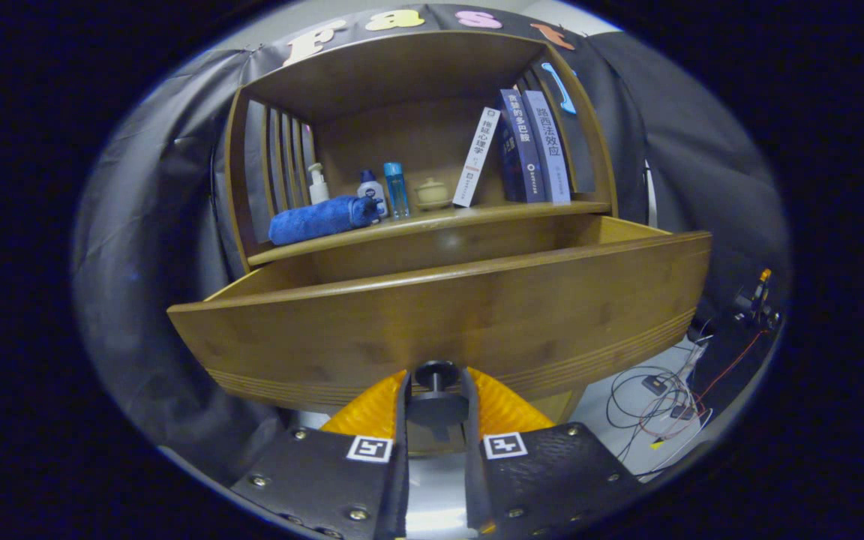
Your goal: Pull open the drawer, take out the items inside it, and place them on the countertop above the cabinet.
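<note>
The wooden drawer (439, 315) stands pulled out from the cabinet, its curved front panel close ahead of me. The dark round knob (436, 405) sits low on that panel. My gripper (436, 386) is shut on the knob, one finger pressing each side. The tall front panel hides what lies inside the drawer. Above and behind the drawer runs the countertop (477, 214), carrying a rolled blue towel (323, 219), a white pump bottle (317, 184), a white bottle (370, 187), a blue bottle (396, 189) and a small lidded pot (432, 193).
Several books (526, 146) lean at the right of the countertop, under the wooden hutch top (394, 71). Loose cables (657, 397) lie on the floor to the right of the cabinet. Black cloth hangs on both sides.
</note>
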